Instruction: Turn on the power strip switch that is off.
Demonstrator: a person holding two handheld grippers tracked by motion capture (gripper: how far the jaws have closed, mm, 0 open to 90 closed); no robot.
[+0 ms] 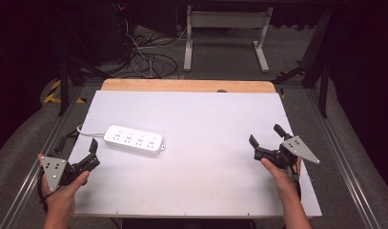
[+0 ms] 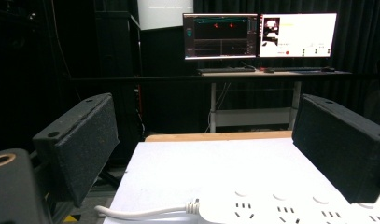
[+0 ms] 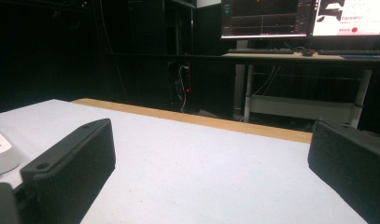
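White table (image 1: 206, 181), power strip (image 1: 134, 139) near left gripper (image 1: 82, 151)

The left hand-held gripper (image 1: 77, 155) is held by the left hand (image 1: 63, 188) at the near left corner, its jaws spread wide and empty. The right hand-held gripper (image 1: 267, 136), gripped by the right hand (image 1: 281, 174) at the near right, also has jaws wide apart, holding nothing.
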